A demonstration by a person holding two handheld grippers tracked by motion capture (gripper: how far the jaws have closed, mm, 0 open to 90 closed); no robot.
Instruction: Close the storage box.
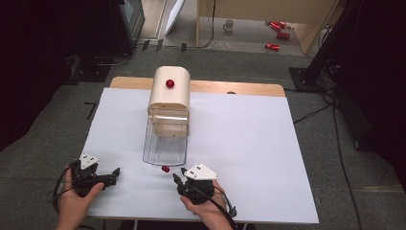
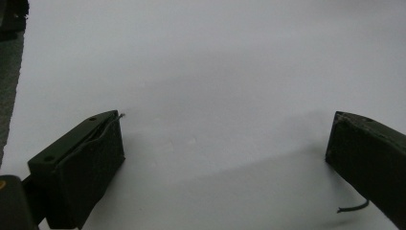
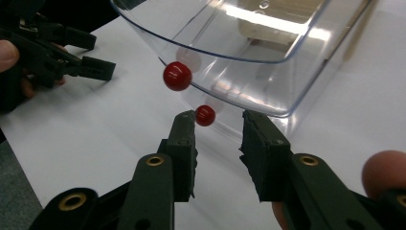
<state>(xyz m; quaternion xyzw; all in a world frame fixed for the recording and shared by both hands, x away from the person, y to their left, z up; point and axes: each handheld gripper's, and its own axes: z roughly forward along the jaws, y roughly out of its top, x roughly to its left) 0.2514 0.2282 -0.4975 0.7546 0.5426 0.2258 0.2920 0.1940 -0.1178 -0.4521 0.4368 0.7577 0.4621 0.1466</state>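
A cream box [image 1: 169, 93] with a red knob [image 1: 170, 83] on top stands at the table's far middle. Its clear flap [image 1: 165, 143] lies open toward me on the white sheet. A red knob [image 3: 177, 75] sits on the flap's front rim [image 3: 249, 57]. Just below it is a smaller red ball shape [image 3: 205, 115], touching the left jaw's tip; I cannot tell whether it is a ball or a mirror image. My right gripper [image 3: 220, 117] [image 1: 178, 175] points at that rim, jaws apart, nothing between them. My left gripper [image 2: 227, 117] [image 1: 115, 175] rests open at the front left.
The white sheet [image 1: 239, 143] covers a wooden table whose far edge [image 1: 230, 87] shows behind the box. Red cans [image 1: 272, 46] and a mug [image 1: 229, 25] lie on the floor beyond. My left gripper [image 3: 91, 52] sits off to the left of the flap.
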